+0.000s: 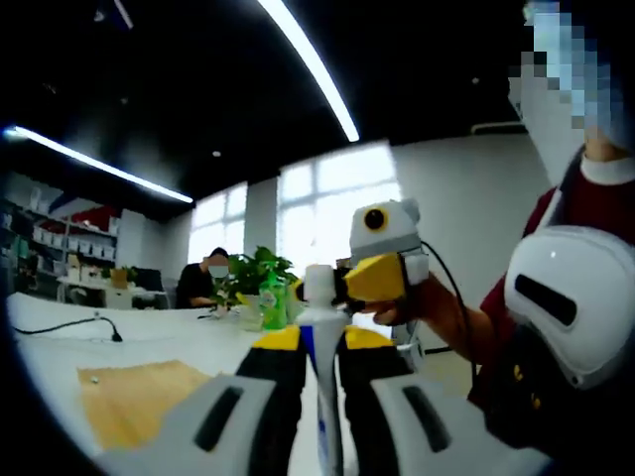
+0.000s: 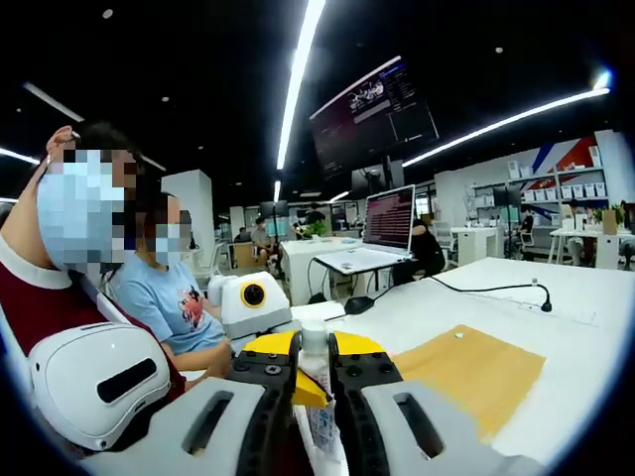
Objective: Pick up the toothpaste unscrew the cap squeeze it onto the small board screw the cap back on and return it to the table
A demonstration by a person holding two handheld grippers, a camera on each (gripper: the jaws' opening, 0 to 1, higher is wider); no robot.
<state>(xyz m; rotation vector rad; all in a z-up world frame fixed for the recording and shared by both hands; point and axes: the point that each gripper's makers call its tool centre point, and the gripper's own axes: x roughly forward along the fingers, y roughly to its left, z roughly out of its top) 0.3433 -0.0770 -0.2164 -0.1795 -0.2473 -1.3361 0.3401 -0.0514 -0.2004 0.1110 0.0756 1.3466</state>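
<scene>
The toothpaste tube (image 1: 322, 397) stands upright between the jaws of my left gripper (image 1: 319, 342), which is shut on it. Its white cap (image 1: 319, 283) sticks up above the yellow-tipped jaws. My right gripper (image 1: 339, 285) reaches in from the right, with its yellow fingers (image 1: 377, 278) against the cap. In the right gripper view, my right gripper (image 2: 315, 349) is shut on the cap (image 2: 315, 340), and the tube (image 2: 319, 421) hangs below between the black jaws. The small brown board (image 1: 134, 397) (image 2: 476, 372) lies flat on the white table.
The white table (image 1: 149, 342) (image 2: 575, 297) carries a black cable (image 1: 74, 324) (image 2: 486, 290), a green bottle (image 1: 273, 297) beside a plant (image 1: 253, 270), a laptop (image 2: 382, 230) and a mouse (image 2: 358, 304). The person holding the grippers stands close, and other people sit behind.
</scene>
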